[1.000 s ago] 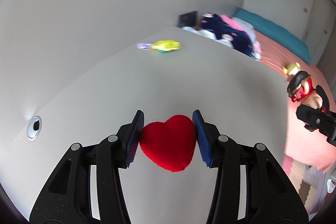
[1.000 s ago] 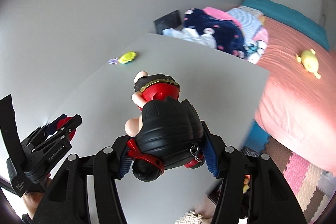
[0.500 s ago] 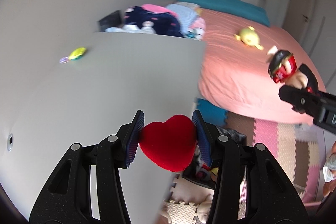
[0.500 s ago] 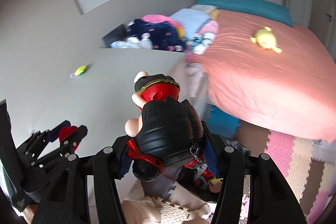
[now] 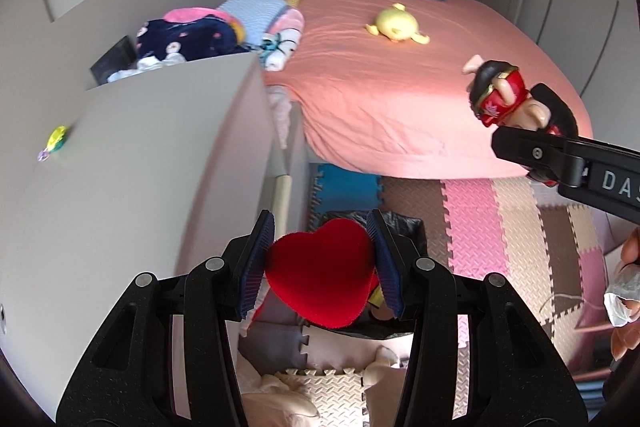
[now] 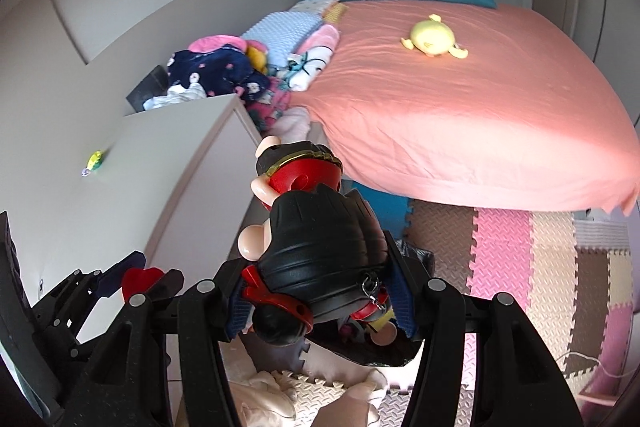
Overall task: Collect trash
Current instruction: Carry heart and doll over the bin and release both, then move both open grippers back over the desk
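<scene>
My left gripper (image 5: 322,269) is shut on a red plush heart (image 5: 320,277) and holds it in the air above a black-lined bin (image 5: 404,227) on the floor beside the grey table (image 5: 140,155). My right gripper (image 6: 320,291) is shut on a toy figure (image 6: 316,227) in black and red, also above the bin (image 6: 420,259). The figure shows at the right of the left wrist view (image 5: 504,99). The heart and left gripper show at the lower left of the right wrist view (image 6: 140,277).
A small yellow-green item (image 5: 56,141) lies on the table. A bed with a pink sheet (image 5: 420,87) carries a yellow plush toy (image 5: 396,25) and piled clothes (image 5: 192,35). Foam puzzle mats (image 5: 500,247) cover the floor.
Both grippers have swung right, off the table top and out over the floor and bin, each still holding its toy.
</scene>
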Action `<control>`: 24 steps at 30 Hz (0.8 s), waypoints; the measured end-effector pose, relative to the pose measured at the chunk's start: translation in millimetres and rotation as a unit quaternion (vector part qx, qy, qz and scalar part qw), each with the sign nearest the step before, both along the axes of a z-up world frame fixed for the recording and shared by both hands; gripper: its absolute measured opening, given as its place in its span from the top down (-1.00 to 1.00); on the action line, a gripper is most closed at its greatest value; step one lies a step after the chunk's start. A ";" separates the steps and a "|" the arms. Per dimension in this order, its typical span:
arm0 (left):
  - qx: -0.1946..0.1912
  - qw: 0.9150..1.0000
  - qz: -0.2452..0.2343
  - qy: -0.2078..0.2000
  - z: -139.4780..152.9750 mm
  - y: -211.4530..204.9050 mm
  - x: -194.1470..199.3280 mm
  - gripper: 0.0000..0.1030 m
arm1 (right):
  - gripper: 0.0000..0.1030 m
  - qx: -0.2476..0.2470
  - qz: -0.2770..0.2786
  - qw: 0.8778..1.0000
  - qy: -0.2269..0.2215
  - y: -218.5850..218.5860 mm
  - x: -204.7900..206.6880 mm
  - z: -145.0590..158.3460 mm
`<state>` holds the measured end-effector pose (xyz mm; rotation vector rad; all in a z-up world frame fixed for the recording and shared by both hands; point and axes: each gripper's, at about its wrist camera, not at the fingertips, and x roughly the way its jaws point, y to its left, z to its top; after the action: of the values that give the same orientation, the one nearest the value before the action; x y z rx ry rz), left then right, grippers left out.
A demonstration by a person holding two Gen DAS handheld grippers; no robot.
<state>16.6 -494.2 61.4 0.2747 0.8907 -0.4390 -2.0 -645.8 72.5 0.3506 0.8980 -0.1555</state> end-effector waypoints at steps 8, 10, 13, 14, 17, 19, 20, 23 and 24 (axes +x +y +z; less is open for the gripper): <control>0.015 0.999 -0.015 0.030 -15.7 -15.3 7.8 -0.74 | -0.21 0.023 -0.007 0.999 0.029 -8.4 13.0 -18.3; 0.032 0.999 0.008 -0.009 -13.0 -10.9 6.7 -0.89 | -0.95 0.024 -0.040 0.999 0.018 -13.9 11.4 -17.3; 0.041 0.998 0.031 -0.023 -11.1 -3.4 11.7 -0.89 | -0.95 0.031 -0.059 0.998 0.006 -17.7 11.5 -17.2; 0.035 0.999 0.032 -0.016 -10.9 -0.3 14.9 -0.89 | -0.95 0.030 -0.059 0.998 0.005 -17.5 11.8 -16.7; 0.025 0.999 0.041 -0.010 -10.5 7.4 19.7 -0.89 | -0.95 0.019 -0.054 0.998 0.004 -13.4 13.5 -15.2; 0.021 0.999 0.046 -0.006 -10.4 11.5 21.9 -0.89 | -0.95 0.021 -0.052 0.998 0.001 -11.9 14.0 -14.3; 0.019 0.999 0.048 -0.005 -10.6 13.7 23.2 -0.89 | -0.95 0.023 -0.053 0.998 0.000 -10.0 14.6 -14.4; 0.012 0.998 0.056 -0.007 -9.0 20.5 24.8 -0.89 | -0.95 0.028 -0.053 0.998 -0.004 -6.9 17.4 -13.9; 0.010 0.998 0.057 -0.005 -9.1 22.8 26.5 -0.89 | -0.95 0.027 -0.052 0.998 -0.006 -6.1 18.4 -13.7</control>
<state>43.1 -471.4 52.3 0.2418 0.8959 -0.3226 16.4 -651.8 58.8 0.4491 0.8740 -0.2253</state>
